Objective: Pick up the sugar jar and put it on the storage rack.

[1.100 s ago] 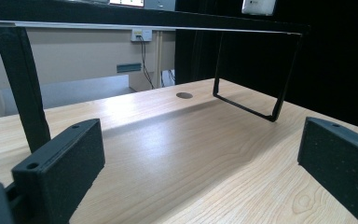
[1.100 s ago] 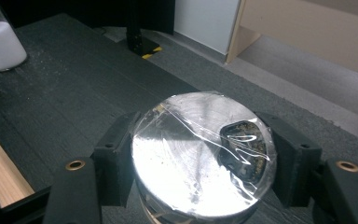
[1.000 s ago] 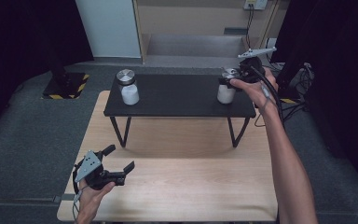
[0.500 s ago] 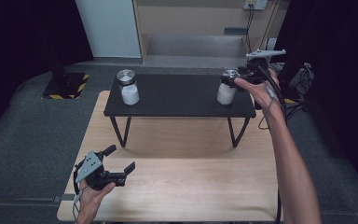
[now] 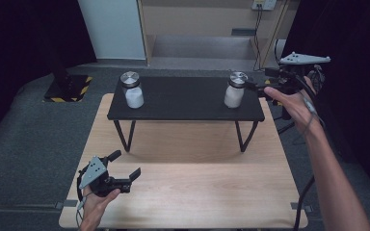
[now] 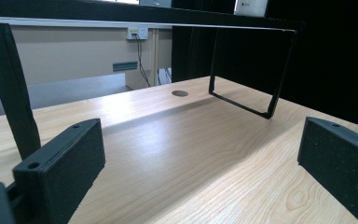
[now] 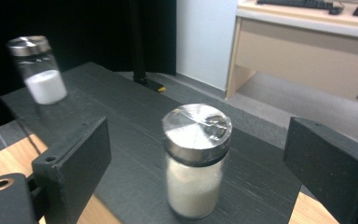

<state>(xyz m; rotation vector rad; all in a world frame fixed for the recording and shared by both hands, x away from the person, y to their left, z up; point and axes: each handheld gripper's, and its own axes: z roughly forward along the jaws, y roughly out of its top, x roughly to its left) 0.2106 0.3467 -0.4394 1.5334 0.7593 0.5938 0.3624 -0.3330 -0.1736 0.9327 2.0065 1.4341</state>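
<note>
Near jar [image 7: 196, 161]: we see clear glass, white powder filling its lower half, and a shiny metal lid; it stands upright on the right end of the black shelf [image 5: 185, 103].
Right gripper [image 5: 260, 88]: we hold it just beside that jar; its jaws have just been opening, apart, nothing pressed.
Far jar [image 5: 132, 90]: same look, at the shelf's left end.
Left gripper [image 5: 125, 166]: jaws apart, low over the wooden table [image 5: 197, 185].

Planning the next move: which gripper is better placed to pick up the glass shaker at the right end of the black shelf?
Right. The right gripper sits beside the steel-lidded glass shaker of white powder, jaws open and having just widened, shaker ahead of them untouched. The left gripper rests open low over the wooden table, far off.
</note>
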